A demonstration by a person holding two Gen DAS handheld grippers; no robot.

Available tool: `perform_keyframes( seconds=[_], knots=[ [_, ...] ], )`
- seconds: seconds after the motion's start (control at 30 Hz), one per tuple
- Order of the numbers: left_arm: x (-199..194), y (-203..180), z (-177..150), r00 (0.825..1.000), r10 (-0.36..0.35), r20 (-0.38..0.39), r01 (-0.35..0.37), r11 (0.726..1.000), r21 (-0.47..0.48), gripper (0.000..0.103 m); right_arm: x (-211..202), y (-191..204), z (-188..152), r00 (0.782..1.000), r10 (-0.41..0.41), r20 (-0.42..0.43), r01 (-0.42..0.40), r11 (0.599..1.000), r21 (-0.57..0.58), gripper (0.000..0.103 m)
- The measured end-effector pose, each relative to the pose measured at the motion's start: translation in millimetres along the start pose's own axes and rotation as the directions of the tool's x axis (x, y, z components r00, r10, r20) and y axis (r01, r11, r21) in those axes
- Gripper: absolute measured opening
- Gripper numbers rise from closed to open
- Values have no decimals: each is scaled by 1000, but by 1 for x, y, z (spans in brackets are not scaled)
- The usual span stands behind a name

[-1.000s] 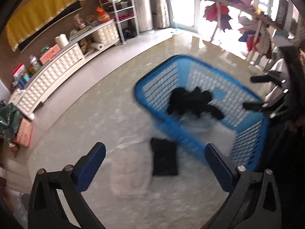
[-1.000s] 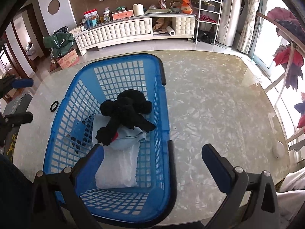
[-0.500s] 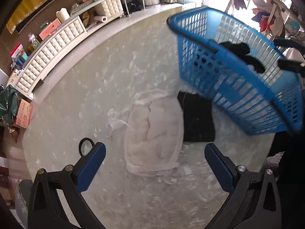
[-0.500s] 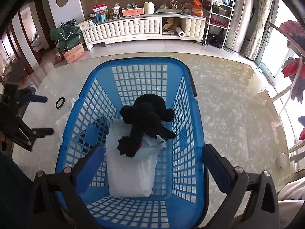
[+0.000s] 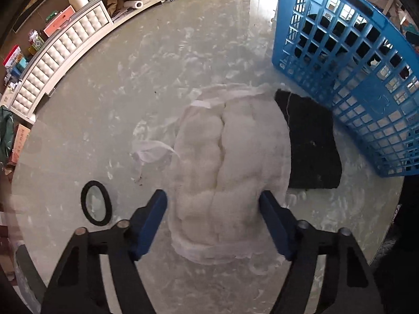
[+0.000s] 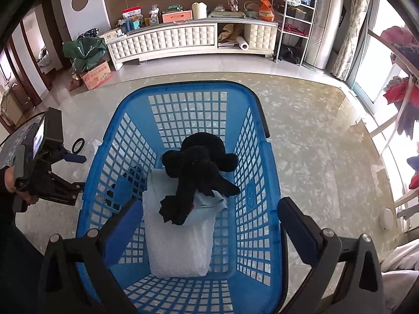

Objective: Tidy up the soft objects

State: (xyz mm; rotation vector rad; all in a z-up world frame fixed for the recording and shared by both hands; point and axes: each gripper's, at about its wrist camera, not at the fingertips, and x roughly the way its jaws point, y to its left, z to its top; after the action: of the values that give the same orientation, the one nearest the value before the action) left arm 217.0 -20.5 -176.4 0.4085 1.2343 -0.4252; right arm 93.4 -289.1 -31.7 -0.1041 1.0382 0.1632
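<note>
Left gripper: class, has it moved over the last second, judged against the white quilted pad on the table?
Yes. The left gripper has come down toward the white quilted pad, its open fingers now straddling the pad's near end.

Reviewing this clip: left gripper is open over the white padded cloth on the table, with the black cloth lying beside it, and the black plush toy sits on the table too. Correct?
Not quite. The black plush toy is in the blue basket, on top of folded cloths, as the right wrist view shows. The rest holds: the left gripper is open over the white padded cloth, the black cloth beside it.

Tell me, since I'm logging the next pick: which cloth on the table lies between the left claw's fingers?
The white quilted cloth; the left claw straddles its near end, while the black cloth lies beside the blue basket.
</note>
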Motion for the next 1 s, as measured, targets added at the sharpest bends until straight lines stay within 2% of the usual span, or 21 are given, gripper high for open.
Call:
perform_keyframes(
  seconds=[0.13, 0.3, 0.43, 0.6, 0.7, 0.83, 1.0],
  knots=[
    [3, -3, 0, 1000, -16, -7, 16, 1000, 12, 58, 0, 2, 0, 1000, 3, 2, -3, 1000, -3, 103],
    [3, -9, 1, 999, -32, 4, 32, 999, -15, 35, -2, 3, 0, 1000, 3, 13, -3, 1000, -7, 103],
    [5, -18, 3, 1000, -15, 14, 15, 1000, -14, 24, -1, 2, 0, 1000, -4, 13, 4, 1000, -2, 103],
    [-5, -19, 0, 1000, -5, 3, 5, 999, -53, 21, -5, 5, 4, 1000, 5, 12, -5, 1000, 3, 103],
    [-25, -24, -1, 1000, 8, 16, -7, 997, -80, 21, -7, 11, 7, 1000, -7, 10, 7, 1000, -6, 103],
    [-66, -21, -7, 995, 1, 97, 9, 994, -105, 20, -10, 27, 12, 1000, -8, -3, 8, 1000, -17, 103],
    [-108, -23, -26, 987, 10, 158, 9, 993, -117, 21, -16, 61, 21, 1000, -21, -2, 21, 998, -65, 103]
  ],
)
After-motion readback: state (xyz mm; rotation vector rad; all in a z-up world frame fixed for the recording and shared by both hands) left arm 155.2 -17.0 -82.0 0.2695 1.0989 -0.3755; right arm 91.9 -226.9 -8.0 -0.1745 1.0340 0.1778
